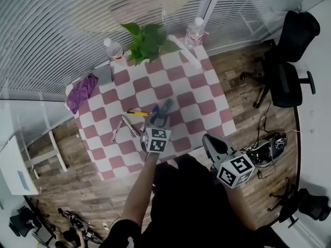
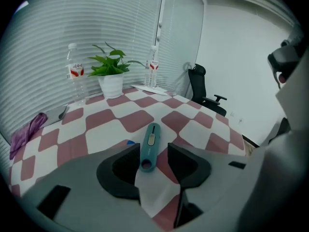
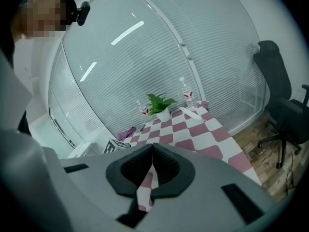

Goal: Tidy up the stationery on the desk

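A teal utility knife (image 2: pixel 150 146) lies flat on the red-and-white checked table (image 2: pixel 111 129); in the head view the knife (image 1: pixel 166 107) is near the table's middle. My left gripper (image 2: pixel 153 150) is open, tilted down over the knife, whose near end sits between the jaws with a gap on both sides. In the head view the left gripper (image 1: pixel 156 119) is just in front of the knife. A yellow pen (image 1: pixel 137 113) and silver pens (image 1: pixel 124 126) lie to the left. My right gripper (image 1: pixel 209 141) hangs beyond the table's near right corner, shut and empty (image 3: pixel 150 149).
At the table's far edge stand a potted plant (image 1: pixel 145 41) and two water bottles (image 1: pixel 114 49) (image 1: pixel 194 32), with a white object (image 1: pixel 185 51) beside them. A purple cloth (image 1: pixel 81 93) lies at the far left. An office chair (image 1: pixel 289 61) stands on the wooden floor at right.
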The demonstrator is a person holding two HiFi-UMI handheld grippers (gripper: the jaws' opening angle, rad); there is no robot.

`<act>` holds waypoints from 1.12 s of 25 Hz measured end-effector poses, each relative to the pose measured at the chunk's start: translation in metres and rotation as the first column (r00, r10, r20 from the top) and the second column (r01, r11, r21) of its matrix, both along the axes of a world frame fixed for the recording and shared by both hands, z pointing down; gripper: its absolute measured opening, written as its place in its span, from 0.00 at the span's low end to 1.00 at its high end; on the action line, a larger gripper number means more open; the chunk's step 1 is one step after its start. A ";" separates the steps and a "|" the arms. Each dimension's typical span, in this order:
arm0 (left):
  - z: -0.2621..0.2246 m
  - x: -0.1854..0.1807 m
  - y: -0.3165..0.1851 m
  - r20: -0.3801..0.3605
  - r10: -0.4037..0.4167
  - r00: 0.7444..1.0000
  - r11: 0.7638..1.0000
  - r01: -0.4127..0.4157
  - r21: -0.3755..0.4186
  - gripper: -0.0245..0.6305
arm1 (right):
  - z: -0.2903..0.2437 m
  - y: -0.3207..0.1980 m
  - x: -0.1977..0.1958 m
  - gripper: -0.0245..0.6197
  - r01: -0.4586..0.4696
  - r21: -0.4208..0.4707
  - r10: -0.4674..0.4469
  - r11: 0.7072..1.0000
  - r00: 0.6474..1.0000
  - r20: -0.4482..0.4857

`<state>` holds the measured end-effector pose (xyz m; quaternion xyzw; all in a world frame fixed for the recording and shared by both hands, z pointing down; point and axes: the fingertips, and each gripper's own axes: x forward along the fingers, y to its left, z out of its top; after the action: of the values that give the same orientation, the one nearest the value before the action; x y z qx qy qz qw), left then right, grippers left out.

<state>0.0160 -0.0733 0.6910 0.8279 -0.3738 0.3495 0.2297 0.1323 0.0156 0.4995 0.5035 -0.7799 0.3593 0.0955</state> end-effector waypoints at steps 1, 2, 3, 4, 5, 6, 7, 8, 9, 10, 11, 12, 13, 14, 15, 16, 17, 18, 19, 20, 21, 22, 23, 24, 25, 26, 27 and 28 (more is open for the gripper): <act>0.003 0.002 0.000 0.007 0.007 1.000 1.000 -0.007 -0.005 0.30 | 0.001 0.001 0.001 0.07 -0.002 -0.003 0.002 1.000 1.000 0.001; 0.006 0.002 0.000 0.017 0.012 1.000 1.000 -0.011 -0.006 0.30 | 0.001 0.001 0.001 0.07 -0.003 -0.005 0.003 1.000 1.000 0.002; 0.009 0.003 -0.001 0.030 0.012 0.999 1.000 -0.012 -0.006 0.30 | 0.002 0.001 0.002 0.07 -0.004 -0.008 0.004 1.000 1.000 0.002; 0.012 0.002 -0.002 0.040 0.008 0.999 1.000 -0.008 -0.003 0.30 | 0.002 0.002 0.003 0.07 -0.007 -0.010 0.007 1.000 1.000 0.003; 0.014 0.001 -0.003 0.048 0.001 0.999 1.000 -0.001 0.001 0.30 | 0.003 0.002 0.004 0.07 -0.010 -0.012 0.010 1.000 1.000 0.003; 0.016 0.000 -0.006 0.053 -0.007 0.999 1.000 0.007 0.004 0.30 | 0.004 0.002 0.006 0.07 -0.012 -0.014 0.012 1.000 1.000 0.003; 0.018 -0.001 -0.007 0.056 -0.013 0.998 1.000 0.013 0.005 0.30 | 0.005 0.002 0.006 0.07 -0.014 -0.017 0.014 1.000 1.000 0.003; 0.019 -0.002 -0.009 0.059 -0.017 0.998 1.000 0.017 0.004 0.30 | 0.006 0.002 0.007 0.07 -0.015 -0.020 0.015 1.000 1.000 0.002; 0.021 -0.003 -0.010 0.062 -0.021 0.998 1.000 0.021 0.001 0.30 | 0.007 0.003 0.008 0.07 -0.015 -0.022 0.015 1.000 1.000 0.003; 0.023 -0.004 -0.010 0.065 -0.023 0.998 1.000 0.023 -0.003 0.30 | 0.008 0.004 0.008 0.07 -0.016 -0.025 0.016 1.000 1.000 0.003; 0.025 -0.005 -0.011 0.067 -0.024 0.998 1.000 0.024 -0.008 0.30 | 0.008 0.004 0.008 0.07 -0.016 -0.026 0.016 1.000 1.000 0.005; 0.027 -0.005 -0.011 0.067 -0.023 0.997 1.000 0.024 -0.012 0.30 | 0.008 0.004 0.008 0.07 -0.016 -0.027 0.016 1.000 1.000 0.006; 0.027 -0.006 -0.011 0.067 -0.021 0.998 1.000 0.022 -0.013 0.30 | 0.008 0.003 0.008 0.07 -0.016 -0.027 0.016 1.000 1.000 0.008; 0.027 -0.005 -0.011 0.066 -0.019 0.998 1.000 0.020 -0.014 0.30 | 0.008 0.003 0.008 0.07 -0.016 -0.027 0.016 1.000 1.000 0.009; 0.027 -0.005 -0.011 0.065 -0.017 0.998 1.000 0.018 -0.016 0.30 | 0.008 0.002 0.007 0.07 -0.016 -0.027 0.016 1.000 1.000 0.011; 0.026 -0.004 -0.010 0.064 -0.016 0.998 1.000 0.017 -0.017 0.29 | 0.007 0.002 0.007 0.07 -0.016 -0.028 0.017 0.999 1.000 0.013; 0.026 -0.003 -0.010 0.064 -0.017 0.998 1.000 0.018 -0.019 0.29 | 0.007 0.002 0.006 0.07 -0.016 -0.028 0.016 0.999 1.000 0.016; 0.026 -0.003 -0.009 0.064 -0.019 0.998 1.000 0.021 -0.021 0.28 | 0.007 0.002 0.006 0.07 -0.015 -0.028 0.015 0.999 1.000 0.017; 0.026 -0.003 -0.008 0.066 -0.023 0.998 0.999 0.024 -0.023 0.28 | 0.006 0.002 0.005 0.07 -0.014 -0.028 0.015 1.000 1.000 0.018; 0.026 -0.002 -0.008 0.066 -0.027 0.997 0.999 0.029 -0.027 0.28 | 0.006 0.002 0.005 0.07 -0.013 -0.028 0.014 1.000 1.000 0.018; 0.026 -0.002 -0.008 0.064 -0.034 0.997 0.999 0.036 -0.031 0.28 | 0.006 0.001 0.006 0.07 -0.013 -0.027 0.013 1.000 1.000 0.018; 0.025 -0.002 -0.008 0.061 -0.043 0.997 0.998 0.045 -0.037 0.27 | 0.005 0.001 0.005 0.07 -0.012 -0.027 0.013 1.000 1.000 0.019; 0.025 -0.002 -0.008 0.058 -0.055 0.997 0.997 0.058 -0.043 0.27 | 0.004 0.000 0.005 0.07 -0.012 -0.026 0.012 1.000 1.000 0.020; 0.023 -0.002 -0.008 0.055 -0.072 0.996 0.996 0.074 -0.048 0.27 | 0.003 0.000 0.005 0.07 -0.012 -0.024 0.012 1.000 1.000 0.021; 0.021 -0.002 -0.008 0.053 -0.093 0.994 0.994 0.095 -0.049 0.27 | 0.002 0.000 0.005 0.07 -0.012 -0.022 0.013 1.000 1.000 0.023; 0.019 -0.003 -0.009 0.051 -0.119 0.992 0.991 0.121 -0.049 0.27 | 0.001 0.000 0.005 0.07 -0.013 -0.021 0.014 1.000 1.000 0.024; 0.017 -0.003 -0.009 0.048 -0.152 0.987 0.987 0.154 -0.050 0.27 | 0.001 0.000 0.005 0.07 -0.014 -0.020 0.014 1.000 1.000 0.026; 0.015 -0.004 -0.008 0.043 -0.191 0.981 0.980 0.193 -0.055 0.27 | 0.001 0.000 0.005 0.07 -0.014 -0.020 0.015 1.000 1.000 0.028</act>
<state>0.0122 -0.0815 0.7062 0.7740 -0.4457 0.3522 0.2797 0.1373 0.0159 0.5005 0.5032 -0.7739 0.3746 0.0871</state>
